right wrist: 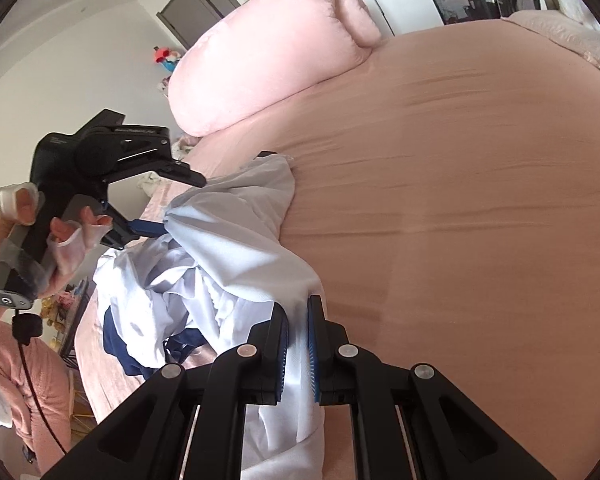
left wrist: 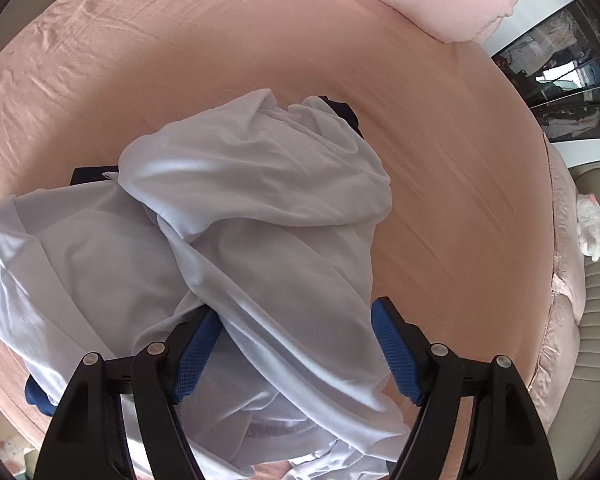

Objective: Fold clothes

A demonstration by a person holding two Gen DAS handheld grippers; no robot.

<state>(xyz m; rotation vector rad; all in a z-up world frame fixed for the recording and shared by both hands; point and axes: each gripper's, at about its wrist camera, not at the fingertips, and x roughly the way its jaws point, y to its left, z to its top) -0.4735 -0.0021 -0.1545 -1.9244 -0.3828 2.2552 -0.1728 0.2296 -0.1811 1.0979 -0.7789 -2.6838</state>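
Note:
A crumpled white garment lies on the pink bed sheet, with a dark blue garment showing under its edges. My left gripper points down over the heap. It is open, and a fold of the white cloth lies loose between its blue pads. In the right wrist view my right gripper is shut on a fold of the white garment. The left gripper appears there too, held by a hand, its fingers spread at the heap's far side.
A big pink pillow rests at the head of the bed. The sheet stretches bare to the right of the heap. The bed's edge runs on the right, with a cushioned seat and a white plush beyond. A person in pink stands at the left.

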